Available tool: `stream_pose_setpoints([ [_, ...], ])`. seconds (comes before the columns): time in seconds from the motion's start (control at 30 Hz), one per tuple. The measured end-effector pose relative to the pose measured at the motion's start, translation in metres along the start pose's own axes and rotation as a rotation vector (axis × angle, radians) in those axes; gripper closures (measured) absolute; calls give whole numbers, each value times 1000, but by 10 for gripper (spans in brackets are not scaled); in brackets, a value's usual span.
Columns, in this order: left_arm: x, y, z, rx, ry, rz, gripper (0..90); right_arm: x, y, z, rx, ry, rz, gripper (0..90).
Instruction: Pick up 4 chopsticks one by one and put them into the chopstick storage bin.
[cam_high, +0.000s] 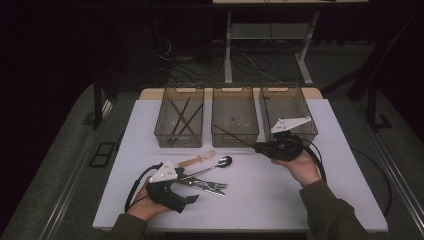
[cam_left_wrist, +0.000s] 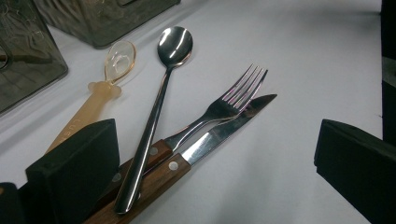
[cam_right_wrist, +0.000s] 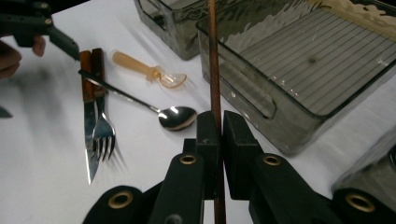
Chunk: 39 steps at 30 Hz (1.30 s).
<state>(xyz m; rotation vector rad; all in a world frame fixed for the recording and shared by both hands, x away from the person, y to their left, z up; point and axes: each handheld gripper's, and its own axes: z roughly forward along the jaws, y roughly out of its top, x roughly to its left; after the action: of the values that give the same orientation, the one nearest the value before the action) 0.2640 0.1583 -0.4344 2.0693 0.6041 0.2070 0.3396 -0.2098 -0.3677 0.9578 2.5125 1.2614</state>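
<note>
White table (cam_high: 260, 200), three smoked plastic bins (cam_high: 235, 116) along the far edge, left one holding a few dark sticks. Right gripper (cam_high: 257, 147) clamped on a brown chopstick (cam_high: 232, 135), slanting over the middle bin's front wall. Probably light, stiff, slick; best pinched mid-shaft. Left gripper (cam_high: 192, 199) gaping over one knife (cam_left_wrist: 219, 135), one fork (cam_left_wrist: 233, 100), one steel spoon (cam_left_wrist: 173, 44), one amber plastic spoon (cam_left_wrist: 116, 63)

left gripper (cam_high: 192, 199) held low at the near left of the tabletop, black fingers (cam_left_wrist: 74, 163) spread wide apart, forearm entering from below. right gripper (cam_high: 260, 147) raised at the right, pointing left, fingers (cam_right_wrist: 208, 135) pressed together on a thin brown stick (cam_right_wrist: 214, 60), olive-sleeved forearm behind.
</note>
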Motion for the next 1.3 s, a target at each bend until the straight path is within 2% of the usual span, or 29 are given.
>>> stream_pose_setpoints([
  [0.4,1,0,0,-3,1,-6,0,2,39,27,5,-32,38,852],
  [0.53,0,0,1,2,0,-3,0,1,54,41,-11,-34,45,851],
  [0.83,0,1,0,0,4,-7,0,5,77,63,11,-51,47,852],
  [1.1,0,1,0,0,4,-8,0,7,102,87,20,-69,75,852],
  [1.3,0,1,1,3,3,4,0,10,113,101,28,-77,80,851],
])
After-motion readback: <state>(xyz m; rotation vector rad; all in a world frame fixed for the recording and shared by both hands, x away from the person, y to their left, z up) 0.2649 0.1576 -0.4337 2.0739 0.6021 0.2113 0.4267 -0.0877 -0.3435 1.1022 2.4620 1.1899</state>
